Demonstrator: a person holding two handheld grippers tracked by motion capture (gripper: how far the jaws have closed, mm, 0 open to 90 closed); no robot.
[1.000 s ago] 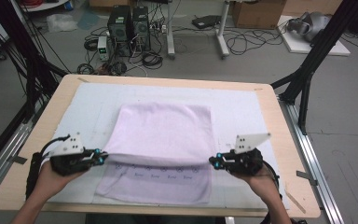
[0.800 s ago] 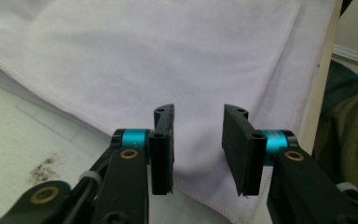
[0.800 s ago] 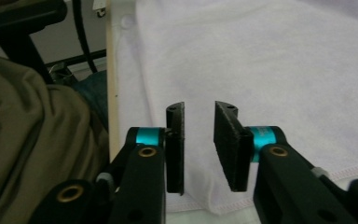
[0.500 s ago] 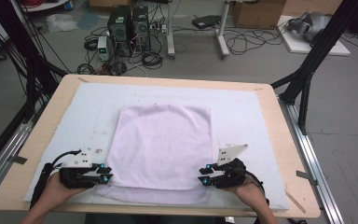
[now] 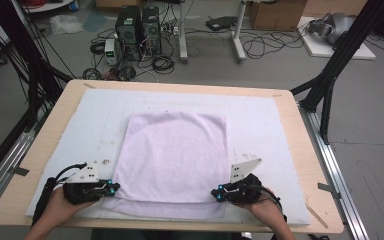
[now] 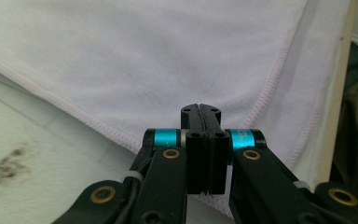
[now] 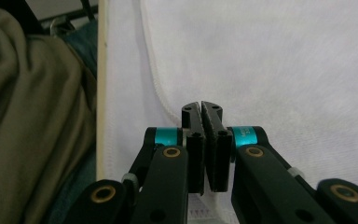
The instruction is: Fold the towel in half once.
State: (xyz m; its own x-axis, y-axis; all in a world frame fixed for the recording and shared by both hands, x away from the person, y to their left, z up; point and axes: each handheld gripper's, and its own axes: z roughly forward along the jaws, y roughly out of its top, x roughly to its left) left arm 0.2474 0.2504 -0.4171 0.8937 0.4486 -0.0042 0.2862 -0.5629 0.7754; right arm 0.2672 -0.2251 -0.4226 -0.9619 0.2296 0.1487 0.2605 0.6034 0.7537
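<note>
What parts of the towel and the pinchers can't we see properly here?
- High view: the right gripper tips are too small to show a pinched towel hem.
- Left gripper view: the left gripper body hides the cloth below.
- Right gripper view: the towel is cut off at the edges.

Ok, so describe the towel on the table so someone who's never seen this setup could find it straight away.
Start at the wooden table and the big white mat covering most of its top. The towel lies flat at the mat's middle, reaching toward the person's edge, where the left gripper and right gripper sit at its near corners. Its pale lilac tint, fuzzy pile and stitched hem set it apart from the mat.
</note>
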